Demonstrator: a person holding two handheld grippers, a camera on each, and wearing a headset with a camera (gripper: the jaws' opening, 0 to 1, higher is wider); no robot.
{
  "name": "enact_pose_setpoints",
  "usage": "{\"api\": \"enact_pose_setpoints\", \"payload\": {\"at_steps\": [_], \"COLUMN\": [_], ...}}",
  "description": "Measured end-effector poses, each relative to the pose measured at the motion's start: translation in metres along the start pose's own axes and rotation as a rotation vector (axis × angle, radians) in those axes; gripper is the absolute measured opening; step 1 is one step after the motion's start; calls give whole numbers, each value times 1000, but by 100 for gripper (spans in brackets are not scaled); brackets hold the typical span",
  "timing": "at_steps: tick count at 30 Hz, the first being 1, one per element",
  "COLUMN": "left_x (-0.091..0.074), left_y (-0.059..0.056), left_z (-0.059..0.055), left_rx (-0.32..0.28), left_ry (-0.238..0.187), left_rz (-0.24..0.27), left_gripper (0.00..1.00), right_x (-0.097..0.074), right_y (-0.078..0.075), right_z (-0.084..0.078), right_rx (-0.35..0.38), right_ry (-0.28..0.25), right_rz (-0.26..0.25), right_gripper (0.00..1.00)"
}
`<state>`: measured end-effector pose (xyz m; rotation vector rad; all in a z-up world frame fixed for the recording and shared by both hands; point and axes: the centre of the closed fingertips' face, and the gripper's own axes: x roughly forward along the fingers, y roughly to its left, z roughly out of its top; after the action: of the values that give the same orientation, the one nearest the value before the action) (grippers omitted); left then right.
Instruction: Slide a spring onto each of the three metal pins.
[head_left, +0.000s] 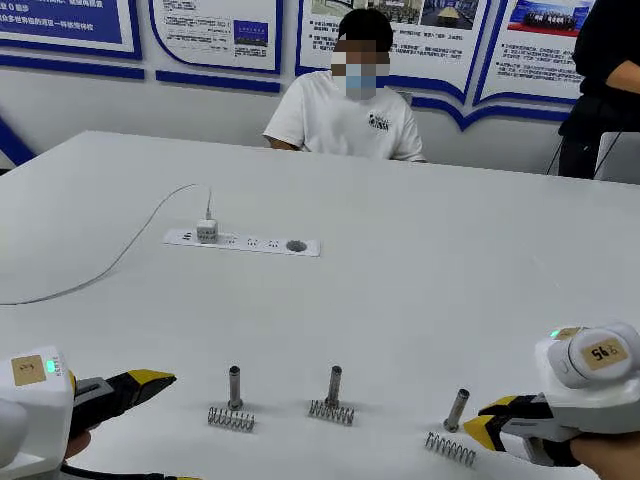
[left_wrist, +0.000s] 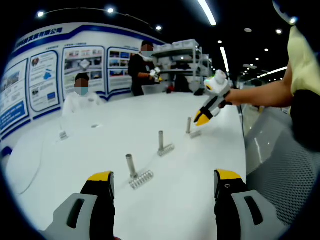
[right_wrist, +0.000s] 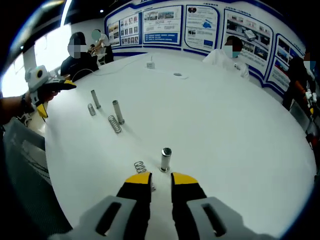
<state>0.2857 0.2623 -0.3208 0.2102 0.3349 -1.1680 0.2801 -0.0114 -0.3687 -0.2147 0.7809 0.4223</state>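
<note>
Right gripper (right_wrist: 155, 181), coiled spring (right_wrist: 140, 166) (silvery)

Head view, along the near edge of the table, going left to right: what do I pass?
left gripper → left pin → middle pin → right pin → right gripper

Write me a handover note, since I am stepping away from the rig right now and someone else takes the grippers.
Left gripper: jaws wide open, empty, near the left pin.
Right gripper: jaws narrowly apart, empty, by the right pin and its spring.
All three pins stand upright on the table; a spring lies beside each.
Done: nothing.
To do: all three springs.
</note>
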Motion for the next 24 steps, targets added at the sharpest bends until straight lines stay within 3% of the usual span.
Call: {"api": "enact_pose_setpoints", "payload": {"at_steps": [11, 24], "left_x": [2, 5], "left_y": [0, -2], "left_z": [-2, -5], "left_rx": [-1, -7], "left_ry": [8, 21], "left_rz": [-5, -9], "left_gripper": [83, 83], "right_x": [7, 17], "right_y": [17, 21], "right_z": [-17, -26], "right_rx": [-71, -132], "right_ry": [45, 90], "right_rz": [122, 174], "right_gripper": [16, 16]}}
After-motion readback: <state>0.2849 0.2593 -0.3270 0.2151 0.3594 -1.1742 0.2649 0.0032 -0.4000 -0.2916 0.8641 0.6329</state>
